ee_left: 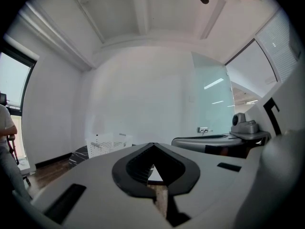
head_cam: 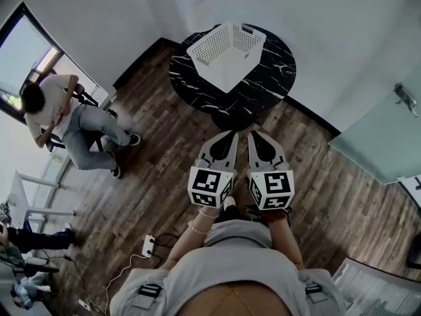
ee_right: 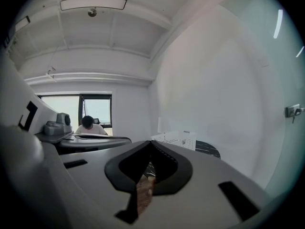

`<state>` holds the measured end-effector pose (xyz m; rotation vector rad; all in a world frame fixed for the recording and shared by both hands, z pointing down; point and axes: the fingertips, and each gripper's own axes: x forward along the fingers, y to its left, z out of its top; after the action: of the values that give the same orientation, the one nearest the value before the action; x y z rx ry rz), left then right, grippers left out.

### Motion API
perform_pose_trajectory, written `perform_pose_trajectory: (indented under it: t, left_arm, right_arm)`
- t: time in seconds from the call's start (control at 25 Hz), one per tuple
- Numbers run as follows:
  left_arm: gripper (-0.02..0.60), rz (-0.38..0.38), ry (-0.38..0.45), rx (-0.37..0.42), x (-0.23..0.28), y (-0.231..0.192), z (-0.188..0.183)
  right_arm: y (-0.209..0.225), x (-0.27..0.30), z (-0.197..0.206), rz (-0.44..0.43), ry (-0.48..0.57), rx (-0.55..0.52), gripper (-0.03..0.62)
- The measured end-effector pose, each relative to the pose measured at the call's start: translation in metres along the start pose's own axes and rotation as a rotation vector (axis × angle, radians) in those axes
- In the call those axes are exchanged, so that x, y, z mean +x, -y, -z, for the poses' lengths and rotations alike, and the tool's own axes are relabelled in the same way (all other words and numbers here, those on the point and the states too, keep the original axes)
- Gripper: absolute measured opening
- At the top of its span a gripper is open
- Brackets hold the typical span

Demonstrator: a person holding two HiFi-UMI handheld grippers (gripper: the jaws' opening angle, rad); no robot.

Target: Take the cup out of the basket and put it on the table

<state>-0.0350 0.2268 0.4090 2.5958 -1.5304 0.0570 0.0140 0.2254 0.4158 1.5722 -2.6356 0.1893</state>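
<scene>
Both claws are parked low in the head view, bottom middle of the frame, right in front of the person's body and pointing up-frame at the round dark worktop (head_cam: pixel 266 78). The left claw (head_cam: pixel 229 137) is pinched together with nothing in it. The right claw (head_cam: pixel 255 137) is the same deal, tips meeting and empty. They sit just beside each other.

The white basket (head_cam: pixel 227 74) is on the worktop in the upper middle of the frame, well apart from both claws, with a stretch of wood floor (head_cam: pixel 164 176) in between. Honestly I can't make out the cup at all. Going by the task it should be down inside the basket, but from here the inside only reads as white mesh.

My take is that this is the approach step. I'd walk in until the basket's inside is properly in view and spread one claw wide before dipping below the rim. Then come straight down so the jaws don't snag the perforated wall. The bare worktop toward the right of the basket looks like a decent landing spot.
</scene>
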Motion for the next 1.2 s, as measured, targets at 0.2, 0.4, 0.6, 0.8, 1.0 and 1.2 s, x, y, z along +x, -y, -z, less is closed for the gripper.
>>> perform_pose_trajectory:
  t: [0.2,0.4,0.6,0.8,1.0,1.2]
  left_arm:
    - [0.006,0.022,-0.007,0.013,0.005,-0.018,0.0]
    - [0.006,0.032,-0.017,0.012,0.008,-0.034,0.001]
    - [0.006,0.032,-0.024,0.004,0.01,-0.042,0.002]
    - [0.006,0.024,-0.029,-0.011,0.016,-0.05,0.006]
    - [0.006,0.013,-0.031,-0.009,0.032,-0.062,0.002]
    - [0.006,-0.007,-0.035,-0.009,0.052,-0.078,0.0]
  right_arm:
    - [-0.005,0.016,0.0,0.031,0.009,0.008,0.012]
    - [-0.009,0.027,0.002,0.048,0.01,0.019,0.012]
    - [-0.009,0.033,-0.002,0.061,0.009,0.016,0.012]
    - [-0.009,0.045,0.001,0.045,-0.003,0.009,0.012]
    - [-0.005,0.067,-0.003,0.015,-0.012,0.009,0.012]
    - [0.001,0.094,-0.005,-0.016,-0.017,0.003,0.012]
